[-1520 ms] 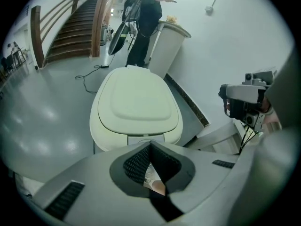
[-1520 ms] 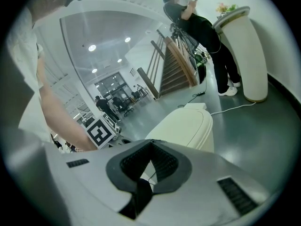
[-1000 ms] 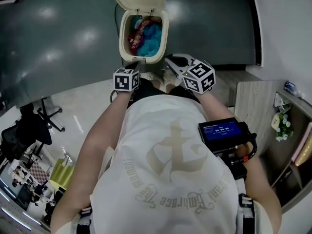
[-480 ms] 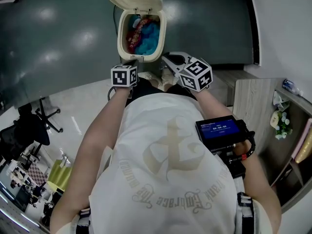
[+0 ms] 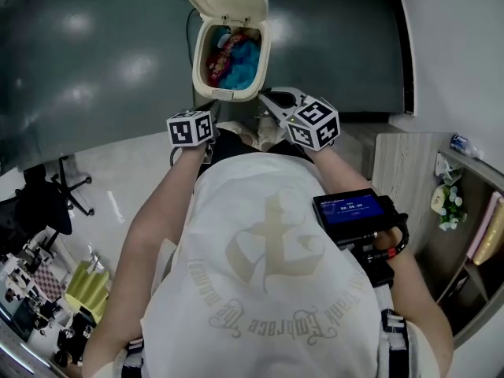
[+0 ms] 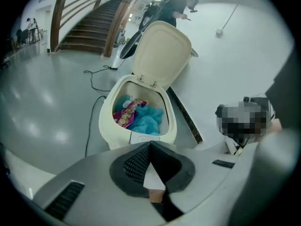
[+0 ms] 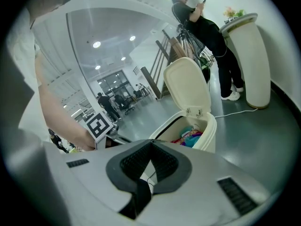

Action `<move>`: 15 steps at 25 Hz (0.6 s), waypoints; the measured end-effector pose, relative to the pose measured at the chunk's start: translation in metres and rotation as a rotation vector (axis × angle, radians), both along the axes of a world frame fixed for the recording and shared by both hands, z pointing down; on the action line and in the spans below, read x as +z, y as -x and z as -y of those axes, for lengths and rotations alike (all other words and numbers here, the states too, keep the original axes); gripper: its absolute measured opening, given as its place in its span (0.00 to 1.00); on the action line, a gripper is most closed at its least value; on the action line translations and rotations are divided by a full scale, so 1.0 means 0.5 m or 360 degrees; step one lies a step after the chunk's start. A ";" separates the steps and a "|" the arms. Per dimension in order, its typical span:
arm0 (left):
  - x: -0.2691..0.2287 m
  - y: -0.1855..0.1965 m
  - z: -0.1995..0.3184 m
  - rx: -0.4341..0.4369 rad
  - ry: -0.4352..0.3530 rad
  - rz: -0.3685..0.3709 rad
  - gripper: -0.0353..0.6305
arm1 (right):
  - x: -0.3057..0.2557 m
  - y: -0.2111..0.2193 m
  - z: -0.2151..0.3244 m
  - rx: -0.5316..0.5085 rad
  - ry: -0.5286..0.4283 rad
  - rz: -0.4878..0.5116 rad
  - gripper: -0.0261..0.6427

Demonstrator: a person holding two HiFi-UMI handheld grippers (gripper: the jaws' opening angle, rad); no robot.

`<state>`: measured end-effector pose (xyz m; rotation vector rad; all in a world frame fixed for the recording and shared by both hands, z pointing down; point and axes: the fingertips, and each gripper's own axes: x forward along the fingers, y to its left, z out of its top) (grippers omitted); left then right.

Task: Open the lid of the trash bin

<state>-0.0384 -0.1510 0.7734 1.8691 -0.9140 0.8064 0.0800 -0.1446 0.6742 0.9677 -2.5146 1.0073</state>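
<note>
Trash bin (image 5: 230,94) ahead of left hand-held gripper (image 6: 149,147) and right hand-held gripper (image 7: 151,144), lid (image 5: 228,3) raised; both jaws together, holding nothing.

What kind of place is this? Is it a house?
Probably not a house, more like a big office hall: a wide staircase, a rolling office chair and shiny grey floor.

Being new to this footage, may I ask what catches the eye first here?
The cream trash bin stands ahead, its lid tipped up and back. Bright blue and red rubbish lies inside. The left tongs and right tongs are shut, empty, short of it.
</note>
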 end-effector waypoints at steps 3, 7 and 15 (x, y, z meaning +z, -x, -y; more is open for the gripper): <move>-0.041 0.002 -0.003 -0.0021 -0.0120 -0.0047 0.08 | -0.009 0.005 0.005 -0.0008 -0.0016 0.0005 0.05; -0.108 -0.018 0.005 0.0041 -0.0324 -0.0105 0.07 | -0.027 0.015 0.019 -0.0051 -0.0054 0.0019 0.05; -0.255 -0.010 0.042 -0.0082 -0.0636 -0.0190 0.08 | -0.089 0.049 0.061 -0.0152 -0.0174 0.0057 0.05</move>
